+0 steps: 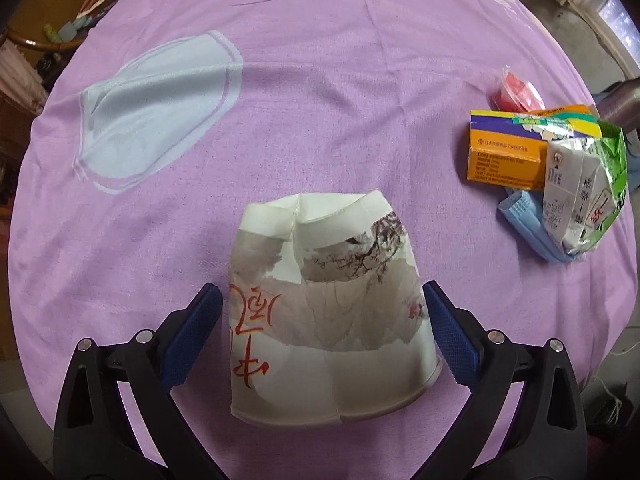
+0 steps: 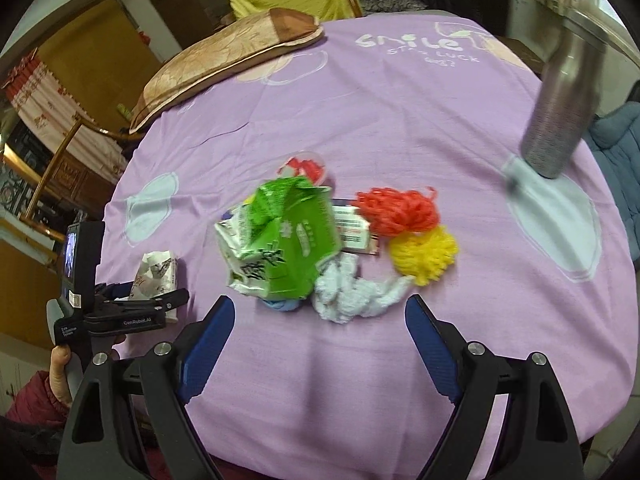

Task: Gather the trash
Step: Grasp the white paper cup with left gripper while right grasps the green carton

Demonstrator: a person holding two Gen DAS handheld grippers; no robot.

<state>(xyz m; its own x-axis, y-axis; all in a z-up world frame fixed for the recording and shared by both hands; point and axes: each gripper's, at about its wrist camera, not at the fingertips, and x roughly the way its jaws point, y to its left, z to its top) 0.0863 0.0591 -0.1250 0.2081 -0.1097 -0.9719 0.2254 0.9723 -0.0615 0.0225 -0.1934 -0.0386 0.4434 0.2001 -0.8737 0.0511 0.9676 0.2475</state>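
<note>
A crushed white paper cup (image 1: 328,320) with a printed branch and red writing lies on its side on the purple cloth (image 1: 320,120). My left gripper (image 1: 320,292) is open, its blue pads either side of the cup with slim gaps. The right wrist view shows the same cup (image 2: 156,272) and the left gripper (image 2: 172,300) at the left. My right gripper (image 2: 320,304) is open just above a trash pile: a green wrapper (image 2: 284,240), a white tissue wad (image 2: 352,292), red yarn (image 2: 396,212) and yellow yarn (image 2: 424,252). Nothing is gripped.
An orange box (image 1: 508,152), a blue face mask (image 1: 524,216) and a small red-filled plastic cup (image 1: 516,92) belong to the pile. A steel bottle (image 2: 560,120) stands at the right, a brown pillow (image 2: 224,60) at the far edge. A hand (image 2: 60,372) holds the left gripper.
</note>
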